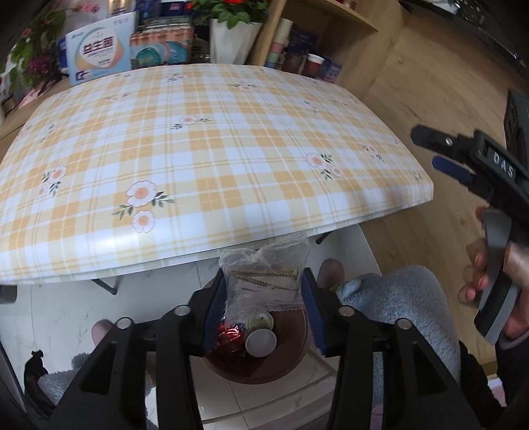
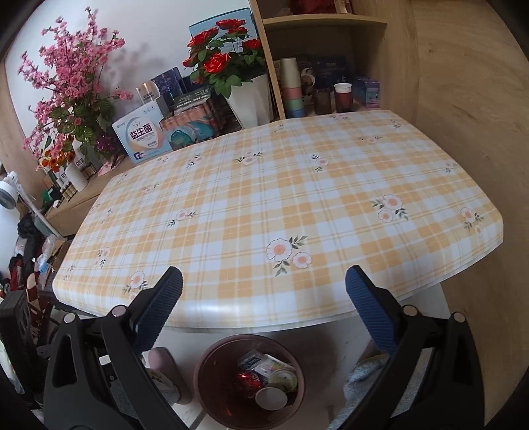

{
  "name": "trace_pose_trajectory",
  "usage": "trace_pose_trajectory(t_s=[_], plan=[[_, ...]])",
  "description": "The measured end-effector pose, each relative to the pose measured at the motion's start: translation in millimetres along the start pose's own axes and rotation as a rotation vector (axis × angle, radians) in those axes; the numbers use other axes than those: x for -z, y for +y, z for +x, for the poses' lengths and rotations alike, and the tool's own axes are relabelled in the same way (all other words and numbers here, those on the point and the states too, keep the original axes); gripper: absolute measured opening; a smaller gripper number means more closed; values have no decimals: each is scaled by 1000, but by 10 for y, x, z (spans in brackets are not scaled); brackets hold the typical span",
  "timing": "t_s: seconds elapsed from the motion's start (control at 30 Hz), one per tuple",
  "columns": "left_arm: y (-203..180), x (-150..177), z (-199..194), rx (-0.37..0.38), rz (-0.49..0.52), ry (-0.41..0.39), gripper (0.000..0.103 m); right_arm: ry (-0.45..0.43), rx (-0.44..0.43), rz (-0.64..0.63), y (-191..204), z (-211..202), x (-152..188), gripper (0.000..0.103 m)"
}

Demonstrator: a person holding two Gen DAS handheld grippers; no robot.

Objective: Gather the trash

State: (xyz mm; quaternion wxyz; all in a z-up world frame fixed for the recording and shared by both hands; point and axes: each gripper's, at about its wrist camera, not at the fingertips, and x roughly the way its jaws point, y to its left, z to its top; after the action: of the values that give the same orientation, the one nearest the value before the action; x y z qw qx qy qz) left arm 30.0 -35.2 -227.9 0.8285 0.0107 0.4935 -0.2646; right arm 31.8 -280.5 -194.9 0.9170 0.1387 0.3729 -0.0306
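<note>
A lived-in home room is showing itself: a checked floral tablecloth (image 2: 281,198), potted roses (image 2: 228,66), cluttered wooden shelves (image 2: 324,23).

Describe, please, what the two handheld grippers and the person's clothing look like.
Both the left gripper and right gripper have black plastic linkage arms with silver pivot bolts and blue ribbed pads. The right carries white "DAS" lettering and a grey handle. A dark sleeve and fluffy light-blue garment show.

"益生菌" on box (image 2: 142,136); "DAS" on hand-held gripper (image 1: 439,158)
</note>
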Motion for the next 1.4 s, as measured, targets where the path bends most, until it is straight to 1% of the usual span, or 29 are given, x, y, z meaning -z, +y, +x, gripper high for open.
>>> trace_pose_trajectory(t_s=[0.03, 0.1, 0.13, 0.23, 0.43, 0.47, 0.67, 0.83, 0.97, 1.03, 1.17, 1.27, 1.3, 1.37, 1.4], plan=[[-46, -4, 1, -4, 17, -4, 62, -2, 10, -10, -9, -5, -10, 97], [-94, -13, 1, -15, 38, -10, 71, 0, 21, -17, -25, -13, -12, 97], [-109, -20, -1, -23, 46, -12, 74, 3, 25, -19, -38, -17, -14, 97], [-103, -54, 1, -49, 52, -10, 76, 8, 33, -35, -27, -28, -7, 97], [-40, -155, -227, -105, 40, -75, 87, 0, 28, -73, 44, -98, -18, 97], [-39, -183, -297, -119, 39, -95, 90, -7, 28, -80, 67, -125, -33, 97], [-19, -424, -805, -212, 39, -241, 96, -71, 12, -161, 315, -402, -217, 97], [11, -647, -1347, -280, 23, -377, 97, -134, 40, -216, 521, -706, -418, 97], [-27, -771, -1675, -299, 32, -447, 97, -176, 38, -217, 627, -964, -570, 97], [-38, -821, -1809, -288, 28, -467, 97, -193, 36, -224, 688, -1086, -625, 97], [-33, -849, -2025, -292, 6, -513, 97, -213, 25, -247, 780, -1244, -670, 97], [-34, -827, -2123, -271, 5, -529, 97, -223, 25, -252, 820, -1325, -669, 97], [-45, -807, -2157, -275, 1, -537, 97, -224, 24, -253, 834, -1341, -668, 97], [-71, -788, -2207, -328, -5, -552, 97, -222, 22, -252, 843, -1357, -670, 97], [-87, -769, -2229, -338, 2, -558, 97, -222, 22, -254, 844, -1360, -669, 97]])
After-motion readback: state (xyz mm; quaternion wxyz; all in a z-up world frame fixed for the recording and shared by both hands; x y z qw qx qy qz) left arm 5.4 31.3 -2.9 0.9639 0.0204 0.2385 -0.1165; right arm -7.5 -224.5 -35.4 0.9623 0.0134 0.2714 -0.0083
